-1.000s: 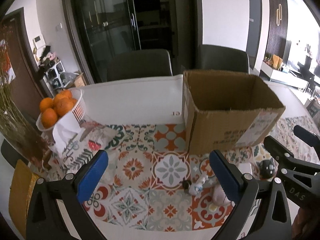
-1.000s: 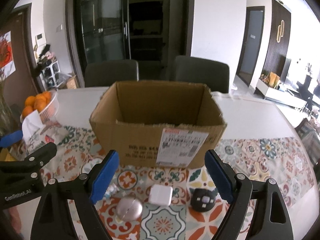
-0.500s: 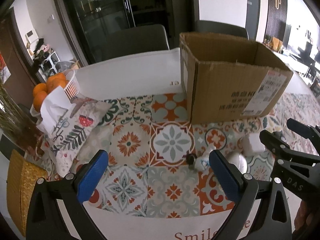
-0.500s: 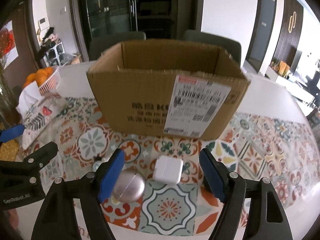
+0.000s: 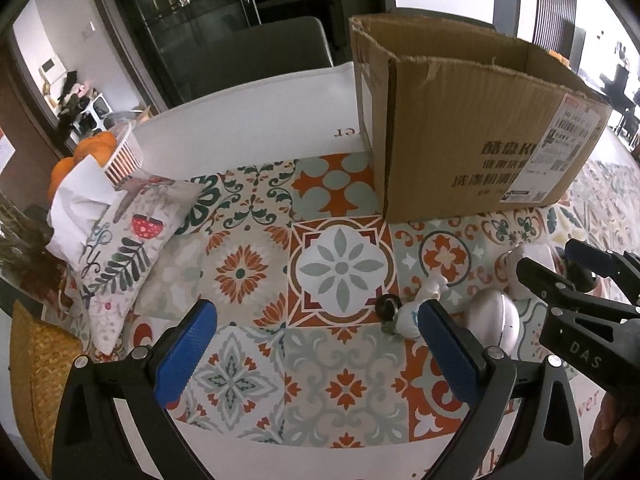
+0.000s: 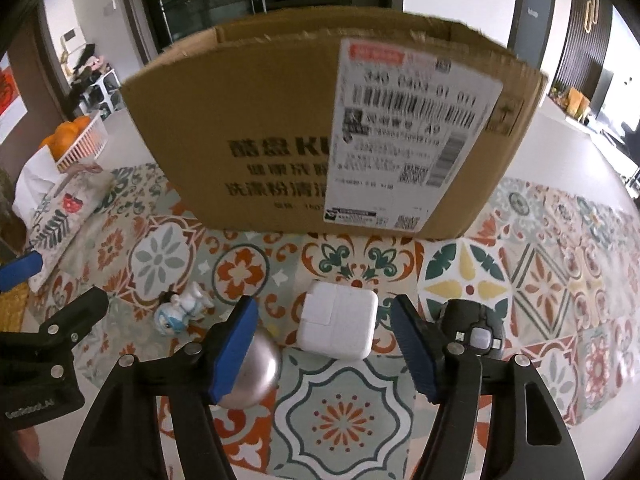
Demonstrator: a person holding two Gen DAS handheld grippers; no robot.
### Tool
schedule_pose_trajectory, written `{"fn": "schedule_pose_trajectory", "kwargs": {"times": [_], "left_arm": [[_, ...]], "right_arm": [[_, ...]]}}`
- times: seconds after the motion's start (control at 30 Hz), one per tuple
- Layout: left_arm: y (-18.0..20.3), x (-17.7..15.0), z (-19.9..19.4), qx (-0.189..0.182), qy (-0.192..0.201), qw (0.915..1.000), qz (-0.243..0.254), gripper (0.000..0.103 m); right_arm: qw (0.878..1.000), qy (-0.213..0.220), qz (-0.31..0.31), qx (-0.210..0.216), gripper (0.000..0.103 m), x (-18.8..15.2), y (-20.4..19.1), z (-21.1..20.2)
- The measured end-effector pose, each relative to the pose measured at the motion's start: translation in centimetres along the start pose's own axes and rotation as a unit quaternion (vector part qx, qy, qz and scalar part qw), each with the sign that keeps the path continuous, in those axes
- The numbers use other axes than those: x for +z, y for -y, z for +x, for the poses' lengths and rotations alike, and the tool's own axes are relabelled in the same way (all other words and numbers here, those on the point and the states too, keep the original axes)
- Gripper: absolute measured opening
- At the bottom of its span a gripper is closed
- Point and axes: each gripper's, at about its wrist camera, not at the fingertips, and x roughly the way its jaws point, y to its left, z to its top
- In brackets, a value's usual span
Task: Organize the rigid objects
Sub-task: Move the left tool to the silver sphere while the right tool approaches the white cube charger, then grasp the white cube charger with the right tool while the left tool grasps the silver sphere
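An open cardboard box (image 6: 280, 128) stands on the patterned table mat; it also shows in the left wrist view (image 5: 472, 128). In front of it lie a white power adapter (image 6: 338, 326), a silver round object (image 6: 256, 376), a small white-and-blue figurine (image 6: 180, 310) and a black round device (image 6: 476, 330). My right gripper (image 6: 324, 344) is open, low over the mat, its pads on either side of the adapter without touching it. My left gripper (image 5: 312, 356) is open and empty; the figurine (image 5: 416, 308) and silver object (image 5: 500, 320) lie by its right finger.
A printed cushion (image 5: 128, 232), white tissue and a basket of oranges (image 5: 100, 156) sit at the left. A woven mat (image 5: 36, 380) lies at the near left edge. Dark chairs (image 5: 272, 48) stand behind the white table (image 5: 248, 120).
Both grippers have tilted down and moved closer to the table. The right gripper has advanced so its pads now flank the white adapter. The box looms larger.
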Motion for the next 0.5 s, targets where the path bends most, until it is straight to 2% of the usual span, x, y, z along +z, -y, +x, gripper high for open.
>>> {"fn": "schedule_pose_trajectory", "kwargs": {"times": [0.5], "left_arm": [[0.5,0.0,2.3,0.008,-0.024,0.9997,0.007,0.102]], "right_arm": [[0.999,-0.037,0.016,0.002,0.053,-0.2,0.4,4.0]]}}
